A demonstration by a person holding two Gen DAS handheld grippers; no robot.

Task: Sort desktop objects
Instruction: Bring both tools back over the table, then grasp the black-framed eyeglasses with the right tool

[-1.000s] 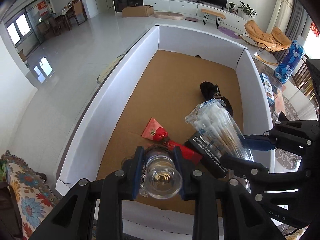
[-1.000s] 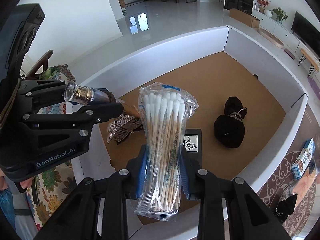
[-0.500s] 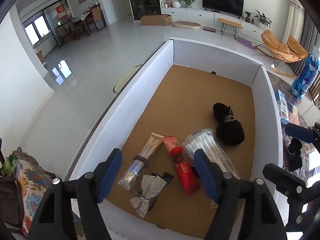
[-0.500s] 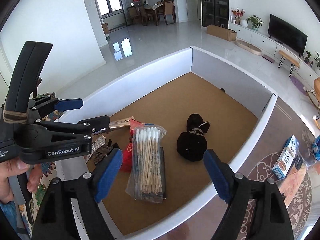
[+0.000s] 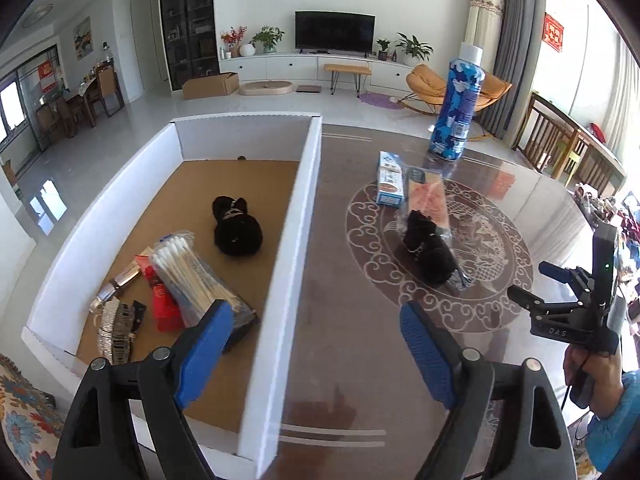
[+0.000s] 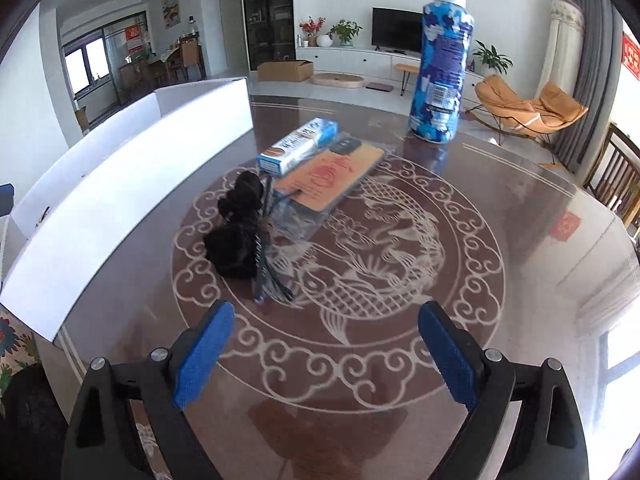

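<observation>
Left hand-held gripper [image 5: 314, 322] and right hand-held gripper [image 6: 326, 326] wide open, empty; "DAS" on the right one's body.

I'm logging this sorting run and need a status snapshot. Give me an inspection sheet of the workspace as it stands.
Surface: glossy brown table with fish medallion.
Job's things: white-walled cardboard tray holds cotton swab pack, black pouch, red tube, rhinestone bow. On the table: blue-white box, orange flat packet, black fluffy item, blue patterned bottle.
Clutter: nothing seen.
Grippers: left gripper and right gripper, jaws open, empty.
Cables: nothing seen.
Surroundings: living room, television, orange chair.
</observation>
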